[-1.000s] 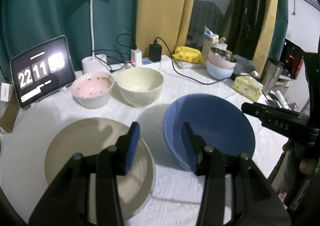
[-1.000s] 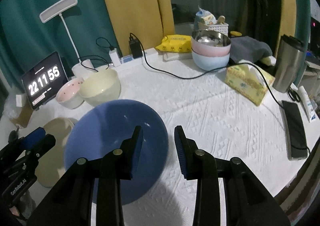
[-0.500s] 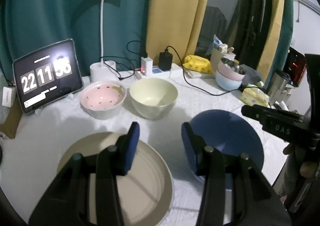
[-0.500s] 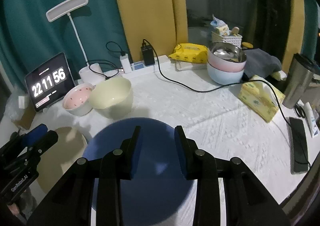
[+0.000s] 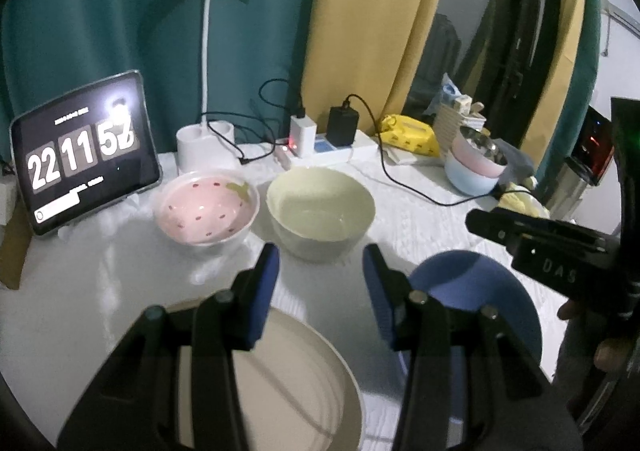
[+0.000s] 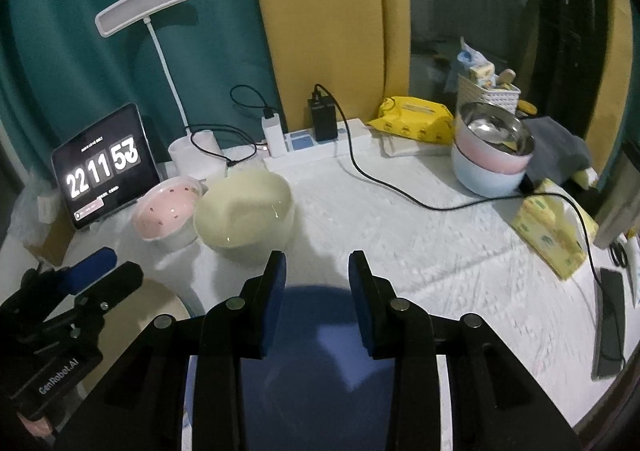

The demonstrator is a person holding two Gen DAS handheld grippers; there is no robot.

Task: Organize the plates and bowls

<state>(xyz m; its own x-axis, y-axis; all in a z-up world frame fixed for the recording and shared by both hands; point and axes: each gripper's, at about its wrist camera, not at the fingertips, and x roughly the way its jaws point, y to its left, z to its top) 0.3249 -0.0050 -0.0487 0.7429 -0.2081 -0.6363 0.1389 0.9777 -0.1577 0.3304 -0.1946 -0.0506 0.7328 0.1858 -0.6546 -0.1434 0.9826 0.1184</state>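
My left gripper point(image 5: 320, 271) is open and holds nothing. It hangs over the far edge of a beige plate point(image 5: 280, 371) and points at a cream bowl point(image 5: 320, 207). A pink dotted bowl point(image 5: 206, 207) touches the cream bowl's left side. The blue plate point(image 5: 480, 291) lies to the right of the beige one. My right gripper point(image 6: 317, 271) is also open with an empty gap. It is above the blue plate point(image 6: 316, 331), with the cream bowl point(image 6: 244, 211) and pink bowl point(image 6: 164, 215) ahead to the left. The left gripper point(image 6: 112, 271) shows at the lower left there.
A tablet clock point(image 5: 84, 155), a desk lamp point(image 5: 208, 51) and a power strip with cables point(image 5: 320, 147) stand behind the bowls. A stack of bowls point(image 6: 492, 155), a tissue box point(image 6: 556, 231) and a phone point(image 6: 612, 315) sit on the right. White cloth point(image 6: 420, 235) covers the table.
Both grippers have moved forward over the plates toward the two bowls, so the plates slid down in both views. Neither gripper's jaws changed their gap.
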